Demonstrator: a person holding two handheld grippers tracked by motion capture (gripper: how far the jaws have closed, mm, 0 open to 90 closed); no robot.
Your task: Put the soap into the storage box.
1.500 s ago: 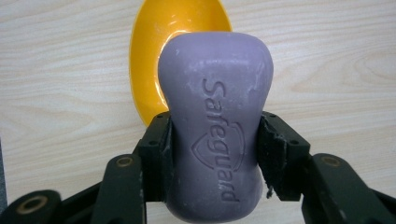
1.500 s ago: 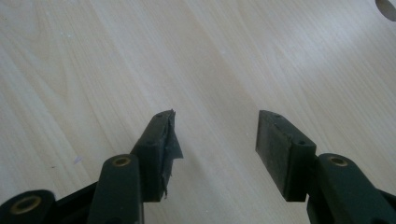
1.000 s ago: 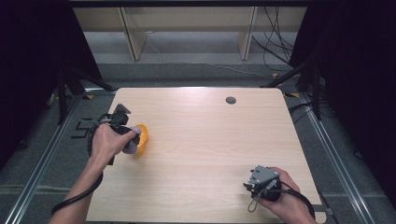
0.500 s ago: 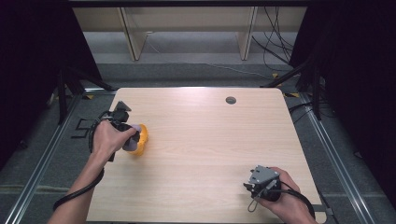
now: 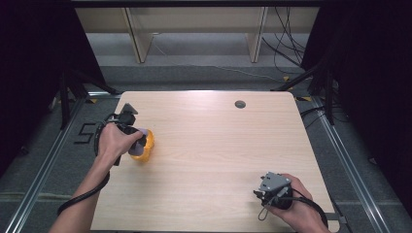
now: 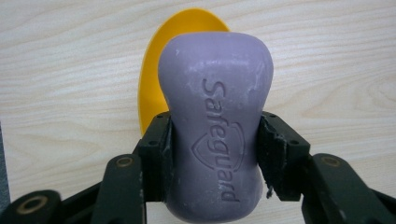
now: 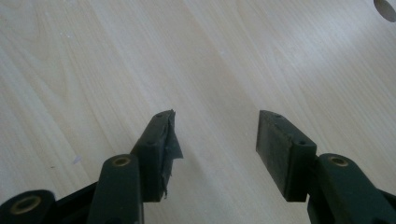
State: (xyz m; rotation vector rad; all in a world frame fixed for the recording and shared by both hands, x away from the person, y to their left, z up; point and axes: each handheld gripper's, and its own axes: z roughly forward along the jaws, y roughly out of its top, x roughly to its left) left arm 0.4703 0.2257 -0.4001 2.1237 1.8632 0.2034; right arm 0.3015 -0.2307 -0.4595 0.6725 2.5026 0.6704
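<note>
Pale wooden table (image 5: 218,160) on grey floor (image 5: 350,160), dark surroundings.

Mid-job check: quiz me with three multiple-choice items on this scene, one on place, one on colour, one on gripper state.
1. Where is the yellow dish?
A. table's left side
B. far right corner
C. on the floor

2. What colour is the soap bar?
A. green
B. purple
C. white

3. What is the right gripper doing?
A. clamping the soap
B. holding the dish
C. open over bare table

Answers: 1 A, the high view shows it by the left gripper. 2 B, the left gripper view shows a purple bar clamped. 3 C, its jaws stand apart, nothing between.
</note>
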